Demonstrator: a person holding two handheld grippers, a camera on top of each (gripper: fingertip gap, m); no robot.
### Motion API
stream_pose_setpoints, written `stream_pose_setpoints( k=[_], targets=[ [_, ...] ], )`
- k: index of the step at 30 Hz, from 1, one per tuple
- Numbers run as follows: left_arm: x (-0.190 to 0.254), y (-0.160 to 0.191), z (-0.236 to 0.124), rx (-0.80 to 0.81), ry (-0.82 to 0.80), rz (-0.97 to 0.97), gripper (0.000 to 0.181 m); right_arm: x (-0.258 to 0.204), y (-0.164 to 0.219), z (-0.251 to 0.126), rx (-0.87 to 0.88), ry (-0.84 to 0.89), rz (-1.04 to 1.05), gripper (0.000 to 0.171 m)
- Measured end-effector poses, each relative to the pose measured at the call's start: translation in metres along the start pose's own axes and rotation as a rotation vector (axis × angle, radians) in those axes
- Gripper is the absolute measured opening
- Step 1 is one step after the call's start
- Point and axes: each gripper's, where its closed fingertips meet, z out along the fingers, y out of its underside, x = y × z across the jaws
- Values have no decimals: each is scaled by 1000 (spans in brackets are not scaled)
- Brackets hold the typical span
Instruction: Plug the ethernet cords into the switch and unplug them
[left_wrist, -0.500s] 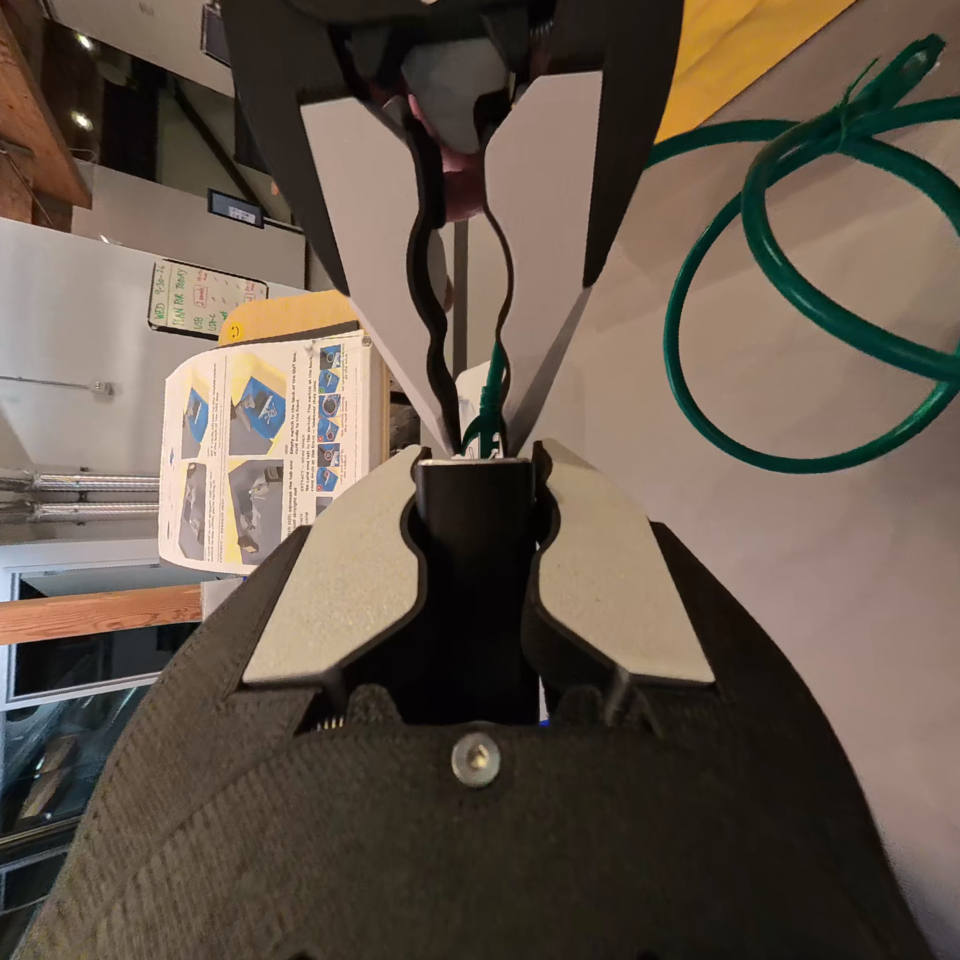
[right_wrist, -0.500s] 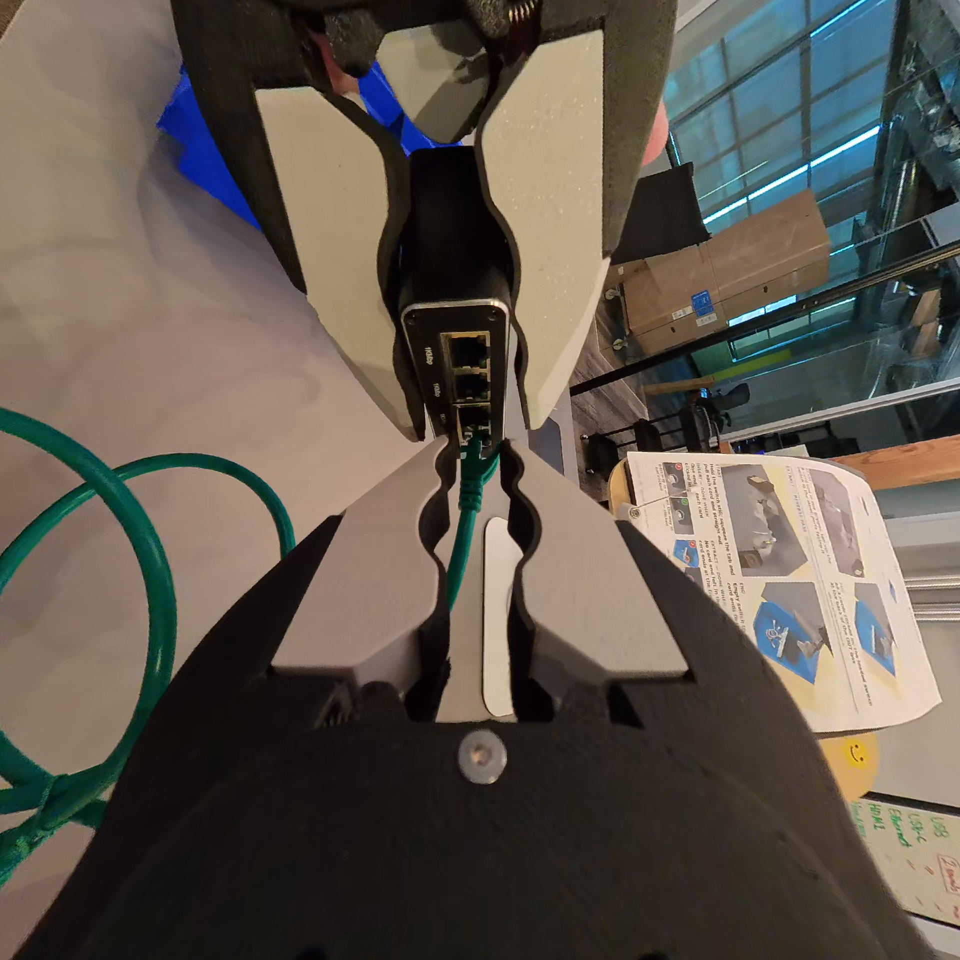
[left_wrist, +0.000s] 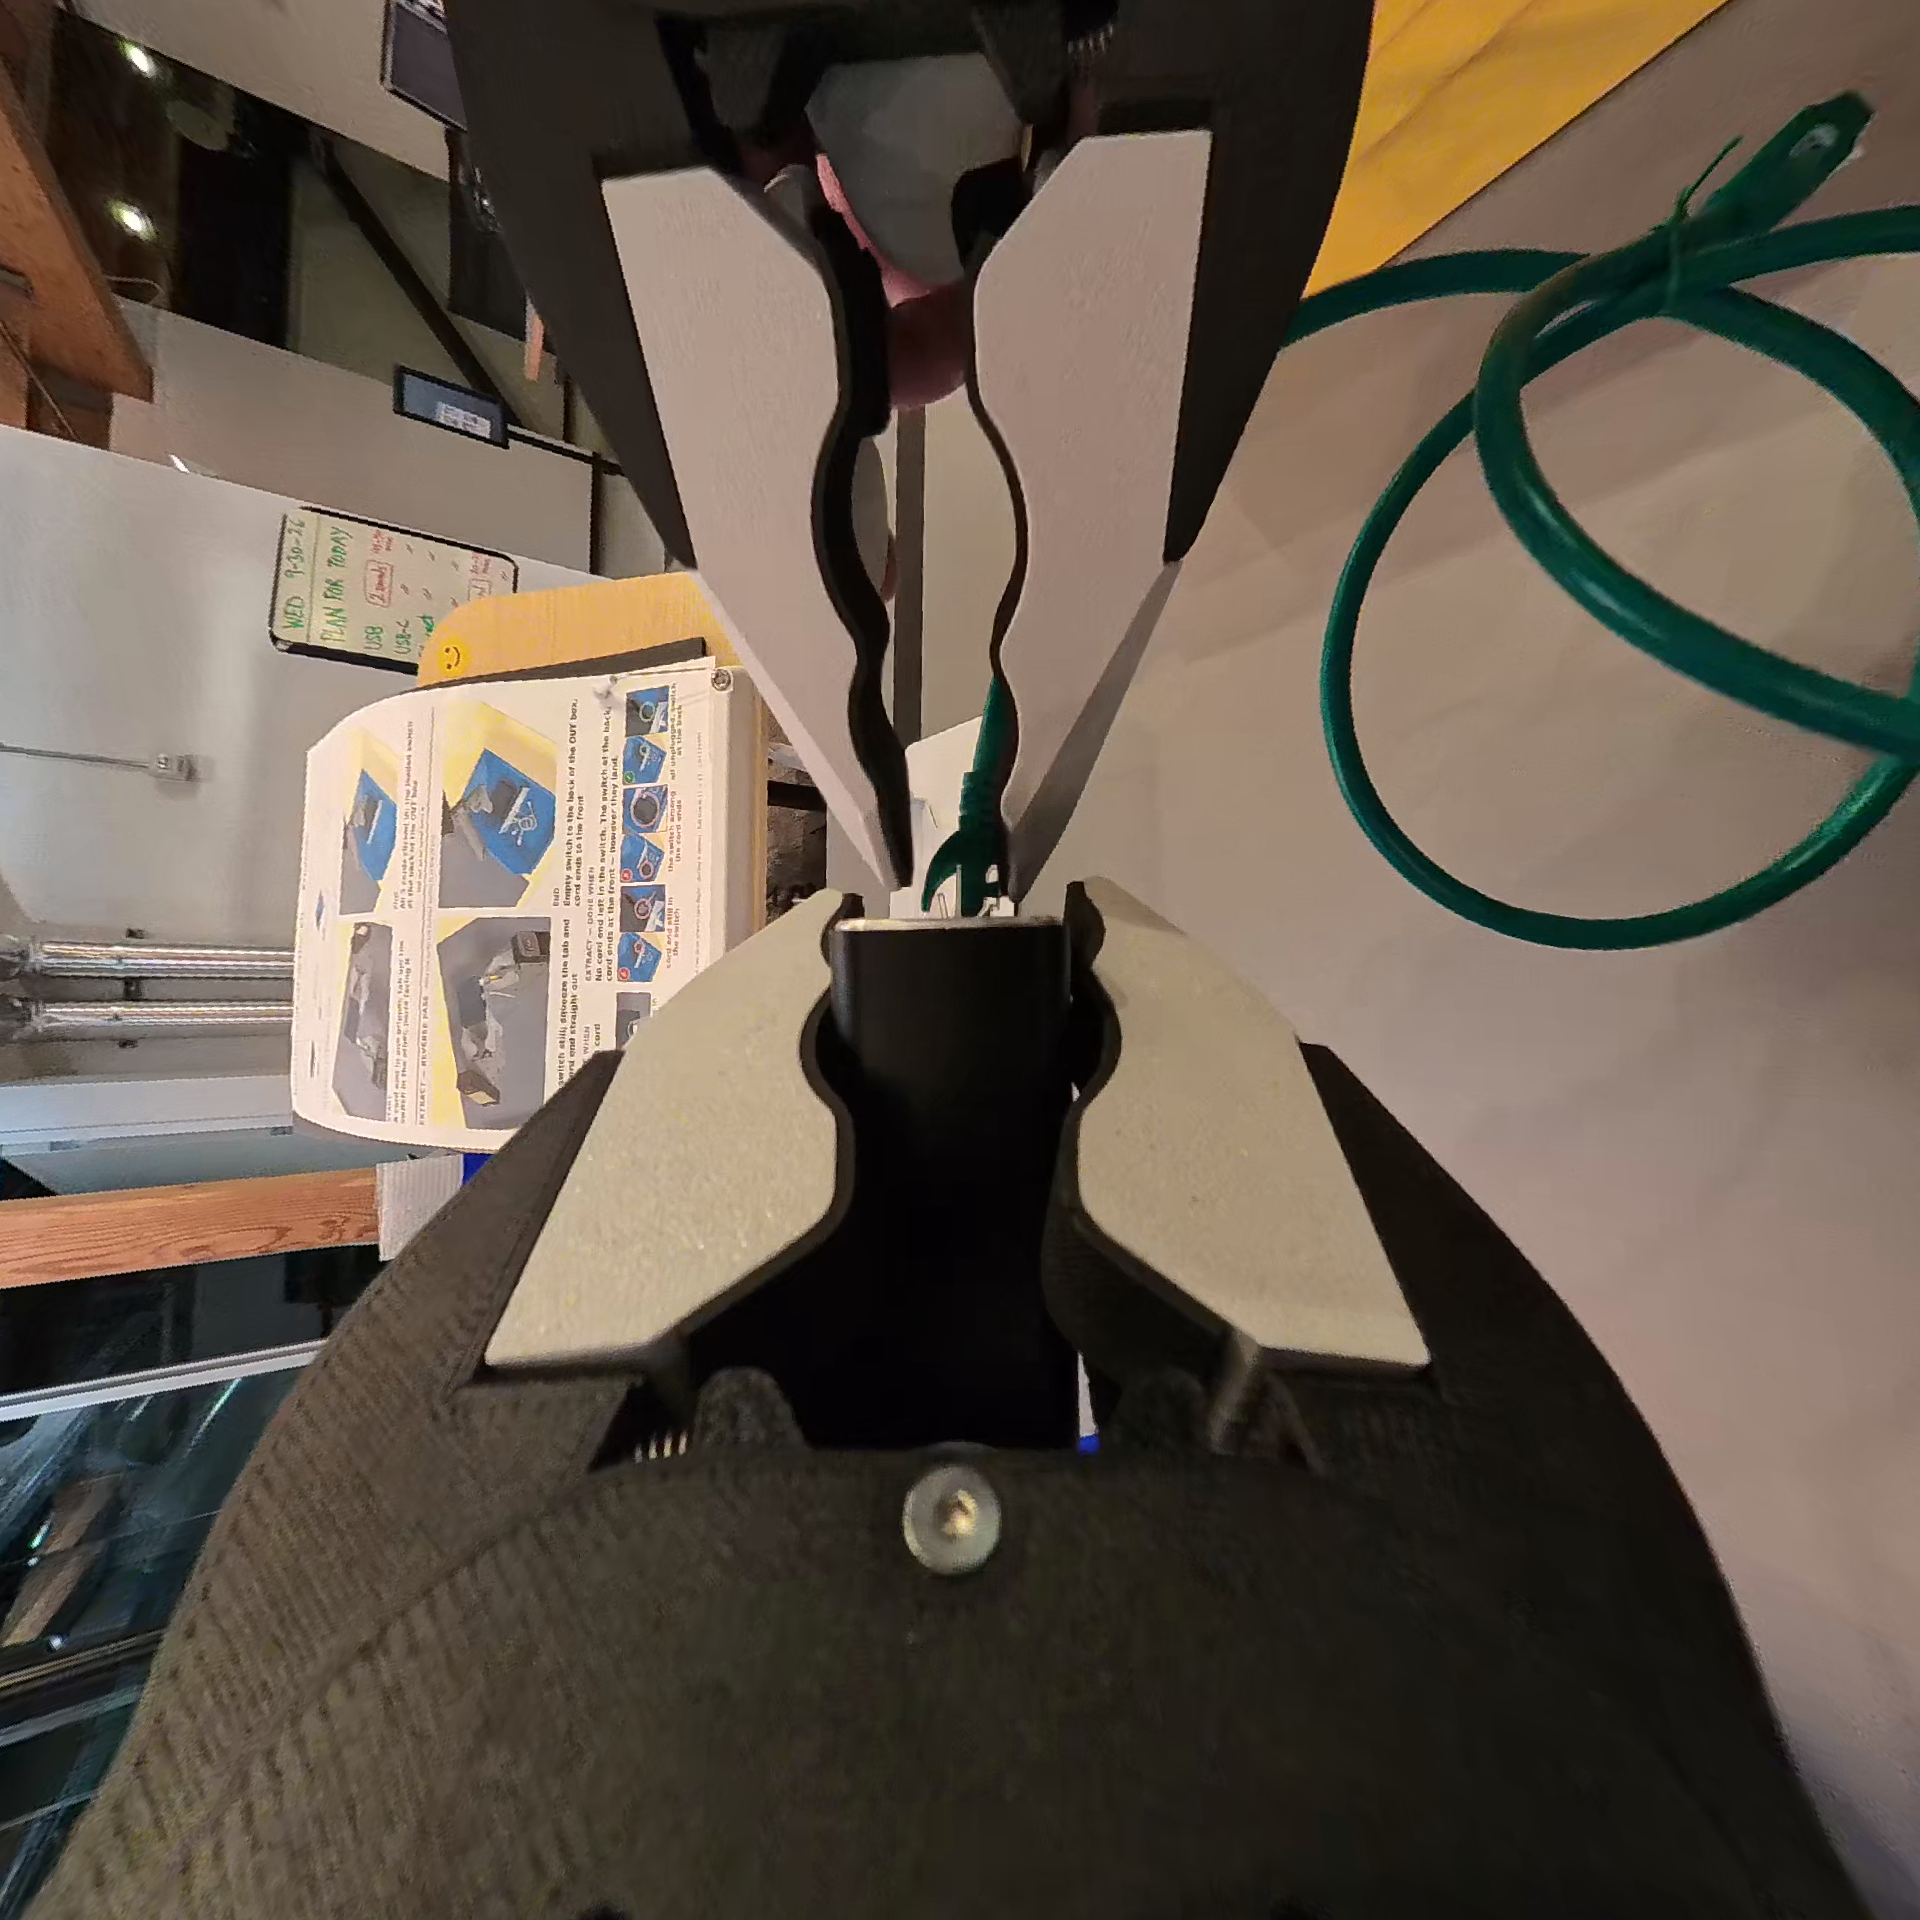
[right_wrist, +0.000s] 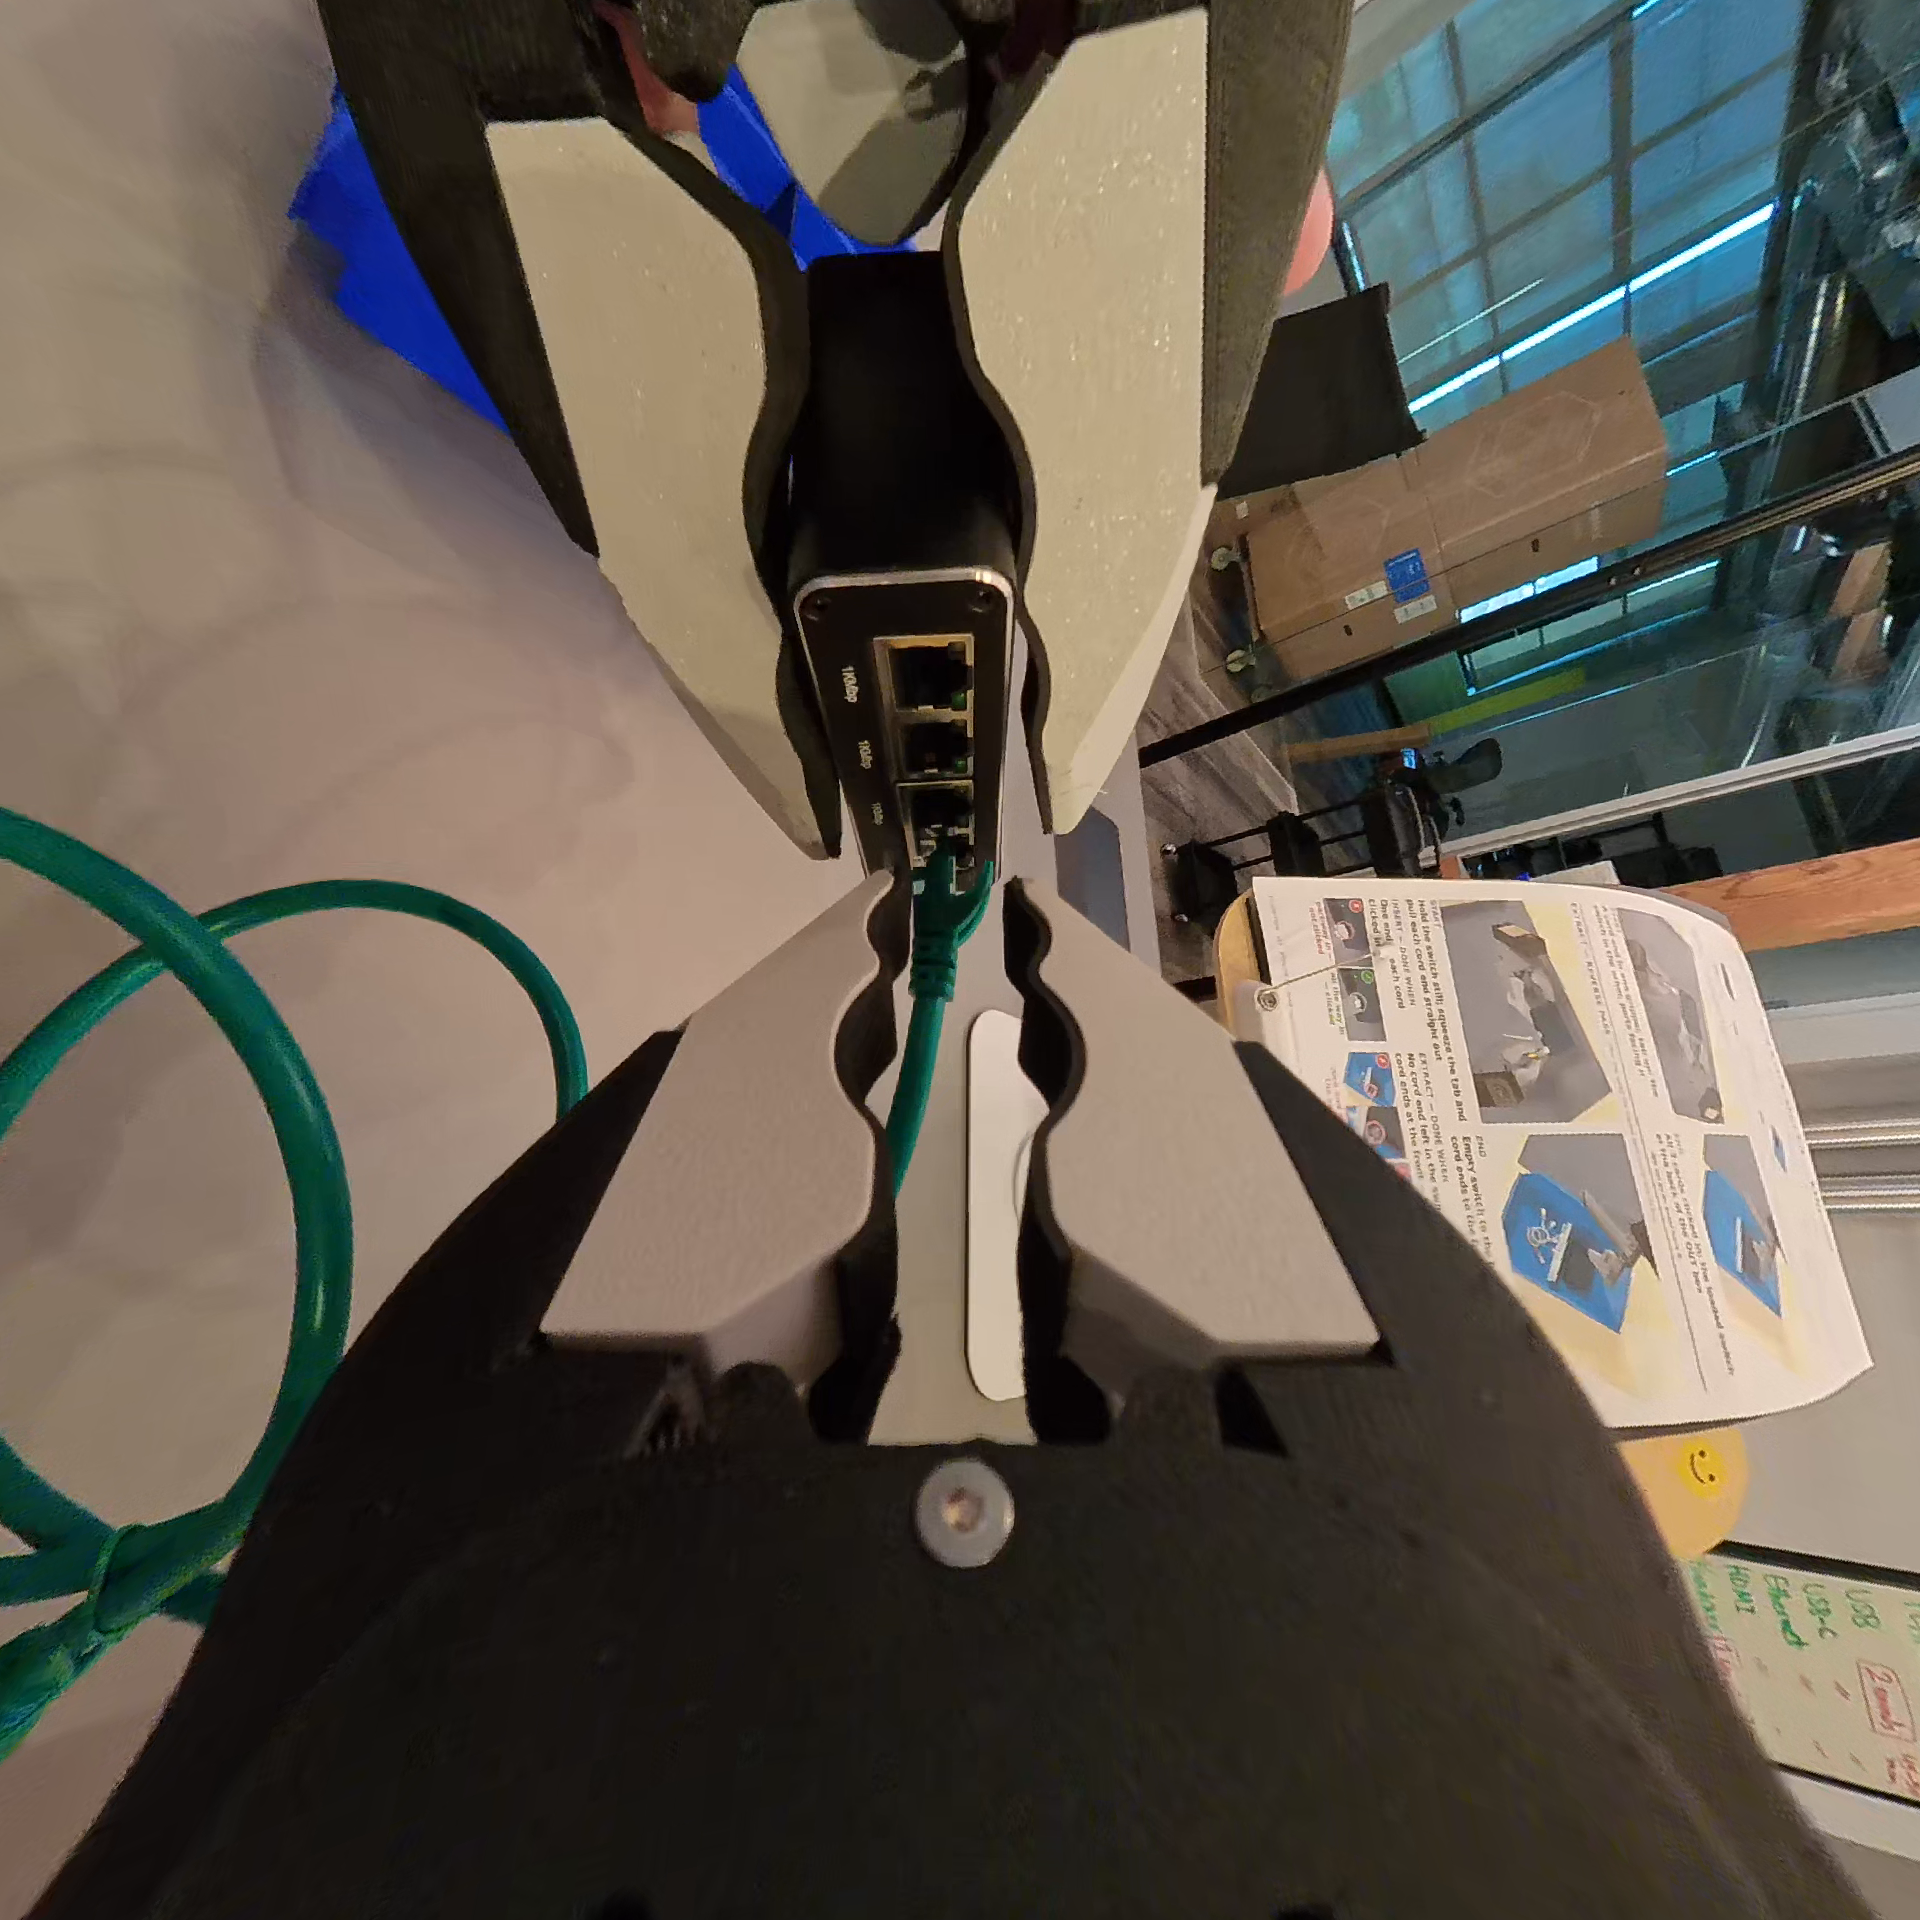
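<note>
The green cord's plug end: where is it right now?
In the right wrist view the plug sits at the lowest port of the black switch, which the left gripper clamps, and lies between the right gripper's parted fingertips.

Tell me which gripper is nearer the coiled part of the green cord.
Neither, as far as I can tell. The left gripper clamps the switch; the right gripper faces it. The coil lies beside both.

Left gripper (left_wrist: 951, 914) jaws clamped; right gripper (right_wrist: 945, 894) jaws parted, tip-to-tip, facing
</note>
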Motion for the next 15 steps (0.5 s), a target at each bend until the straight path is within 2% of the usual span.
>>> stream_pose_setpoints(
  k=[15],
  targets=[
    [3, -2, 1, -6, 1, 28, 36, -5, 2, 3, 34, -33, -18, 13]
  ],
)
